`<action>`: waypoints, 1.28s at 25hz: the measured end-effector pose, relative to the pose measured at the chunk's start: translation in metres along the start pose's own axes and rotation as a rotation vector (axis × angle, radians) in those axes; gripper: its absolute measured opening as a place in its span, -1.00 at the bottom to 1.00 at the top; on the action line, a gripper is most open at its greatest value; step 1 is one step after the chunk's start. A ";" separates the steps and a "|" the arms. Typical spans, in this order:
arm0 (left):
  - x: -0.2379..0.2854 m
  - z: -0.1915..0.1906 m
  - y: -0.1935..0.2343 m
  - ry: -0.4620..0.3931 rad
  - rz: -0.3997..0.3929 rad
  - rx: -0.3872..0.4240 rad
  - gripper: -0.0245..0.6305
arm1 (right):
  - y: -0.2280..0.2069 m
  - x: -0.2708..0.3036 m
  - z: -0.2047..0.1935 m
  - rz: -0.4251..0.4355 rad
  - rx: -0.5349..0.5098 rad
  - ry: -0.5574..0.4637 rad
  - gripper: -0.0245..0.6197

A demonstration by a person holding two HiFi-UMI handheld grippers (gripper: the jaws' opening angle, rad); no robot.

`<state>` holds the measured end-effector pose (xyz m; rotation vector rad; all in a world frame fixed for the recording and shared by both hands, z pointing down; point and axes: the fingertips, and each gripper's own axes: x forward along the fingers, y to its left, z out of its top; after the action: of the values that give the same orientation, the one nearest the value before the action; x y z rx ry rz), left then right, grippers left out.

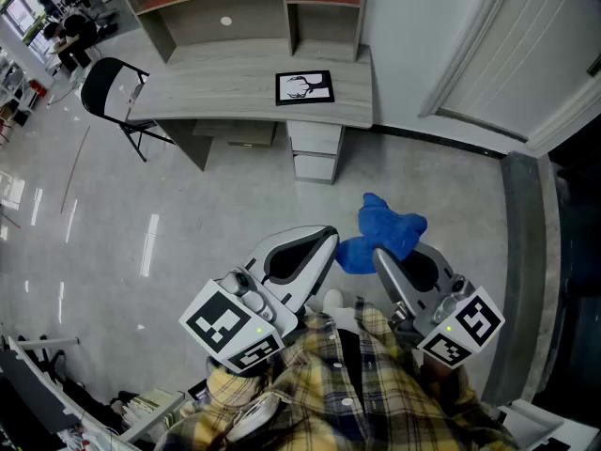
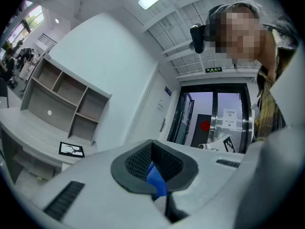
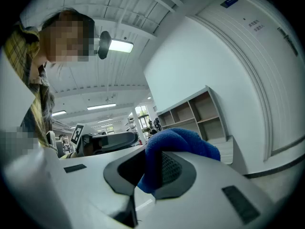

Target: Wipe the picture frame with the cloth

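Observation:
The black-edged picture frame (image 1: pixel 304 87) lies flat on the pale desk (image 1: pixel 207 87) far ahead; the left gripper view catches it small (image 2: pixel 71 149). A blue cloth (image 1: pixel 387 231) hangs bunched between both grippers, close to the person's body and well away from the desk. My left gripper (image 1: pixel 331 240) is shut on one corner of the cloth (image 2: pixel 156 179). My right gripper (image 1: pixel 378 256) is shut on a thicker fold of the cloth (image 3: pixel 178 144), which bulges over its jaws. Both grippers point level toward the desk.
Open shelving (image 1: pixel 216 3) stands on the back of the desk, a drawer unit (image 1: pixel 315 150) under it. A black chair (image 1: pixel 111 90) stands at the desk's left end. A white wall and door frame (image 1: pixel 488 54) run along the right. Grey floor (image 1: pixel 188 214) lies between me and the desk.

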<state>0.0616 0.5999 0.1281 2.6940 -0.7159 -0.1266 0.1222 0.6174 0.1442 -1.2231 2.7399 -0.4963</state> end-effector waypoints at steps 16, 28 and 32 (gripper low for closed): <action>0.012 -0.015 -0.015 -0.008 0.071 0.011 -0.92 | -0.021 -0.040 -0.004 0.012 0.033 -0.017 -0.76; 0.012 0.004 0.078 -0.007 0.098 -0.028 -0.92 | -0.047 0.048 -0.006 0.006 0.062 0.018 -0.76; 0.022 0.028 0.133 -0.004 0.081 -0.023 -0.92 | -0.062 0.103 0.004 -0.003 0.051 0.020 -0.76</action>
<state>0.0143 0.4728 0.1490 2.6396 -0.8182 -0.1193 0.0980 0.5014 0.1650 -1.2168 2.7244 -0.5786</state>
